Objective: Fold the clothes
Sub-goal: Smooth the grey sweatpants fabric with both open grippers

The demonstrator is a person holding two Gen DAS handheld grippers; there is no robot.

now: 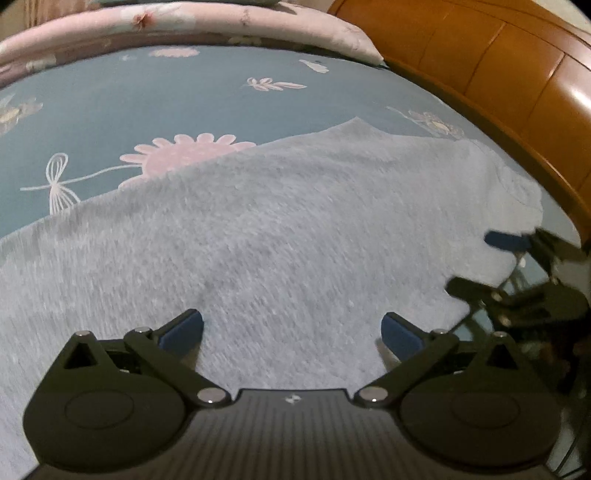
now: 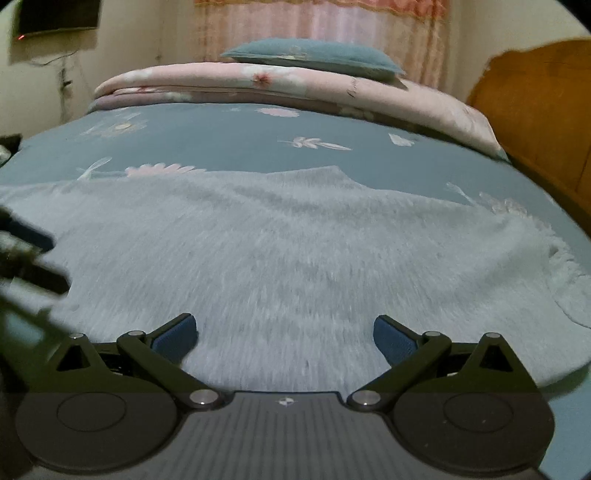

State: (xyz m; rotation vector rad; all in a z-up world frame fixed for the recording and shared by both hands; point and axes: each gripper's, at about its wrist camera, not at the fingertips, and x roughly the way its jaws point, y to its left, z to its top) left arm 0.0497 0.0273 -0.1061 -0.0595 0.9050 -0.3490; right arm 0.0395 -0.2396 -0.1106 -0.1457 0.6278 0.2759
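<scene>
A light grey fuzzy garment [image 1: 280, 229] lies spread flat across the blue flowered bedsheet [image 1: 110, 107]. My left gripper [image 1: 291, 332] hovers over its near part, jaws wide apart, blue pads empty. In the right wrist view the same garment [image 2: 295, 251] fills the middle, and my right gripper [image 2: 284, 336] stands open above its near edge with nothing between the pads. The right gripper [image 1: 476, 262] also shows at the right edge of the left wrist view, over the garment's right side. The left gripper's fingers [image 2: 40, 258] appear blurred at the left edge of the right wrist view.
A folded pink flowered quilt [image 2: 280, 85] lies at the far end of the bed with a blue pillow [image 2: 314, 57] on top. A wooden headboard [image 1: 509, 74] runs along the right side. Curtains [image 2: 321, 22] hang behind the bed.
</scene>
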